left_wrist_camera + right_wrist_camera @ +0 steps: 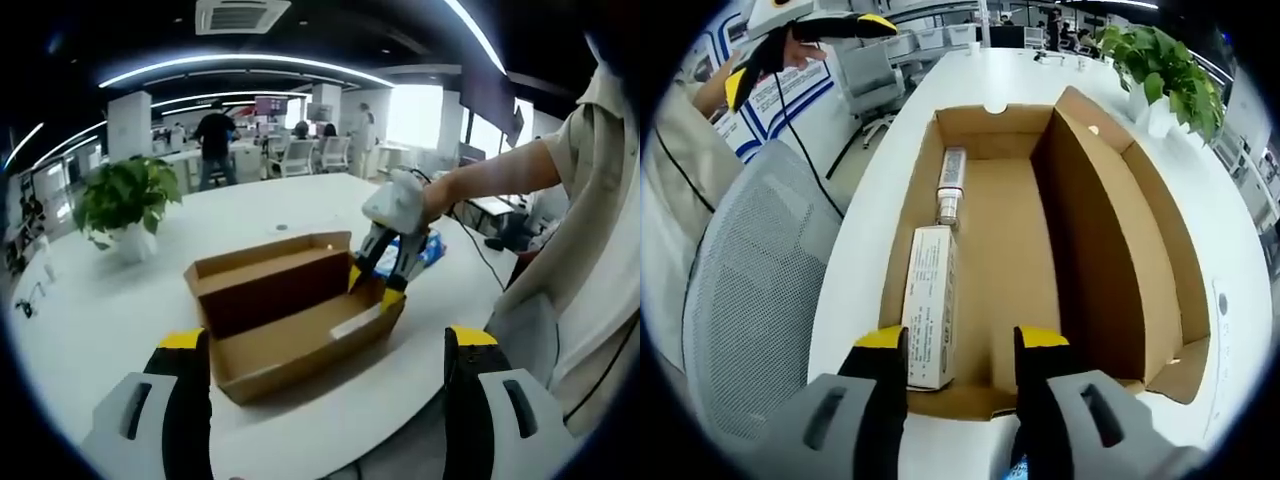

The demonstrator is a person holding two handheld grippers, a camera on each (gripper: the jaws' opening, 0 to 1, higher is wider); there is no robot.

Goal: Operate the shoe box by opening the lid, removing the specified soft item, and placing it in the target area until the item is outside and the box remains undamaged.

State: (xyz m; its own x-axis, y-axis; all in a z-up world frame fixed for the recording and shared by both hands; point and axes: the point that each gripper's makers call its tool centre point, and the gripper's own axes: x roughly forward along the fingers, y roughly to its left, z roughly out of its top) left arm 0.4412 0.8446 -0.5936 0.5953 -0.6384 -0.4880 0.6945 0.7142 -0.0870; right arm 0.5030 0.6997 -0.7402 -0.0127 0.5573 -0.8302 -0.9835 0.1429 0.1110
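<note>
Box (290, 315) sits open near the table (90, 320) edge, lid up, so opening looks done; removal remains. The right gripper (960, 345), jaws parted and empty, hovers over the box end, while the left gripper (325, 345) waits spread, holding nothing. Looking inside, the right gripper view reveals a carton (930, 305) and tube (950, 185) along one wall.
</note>
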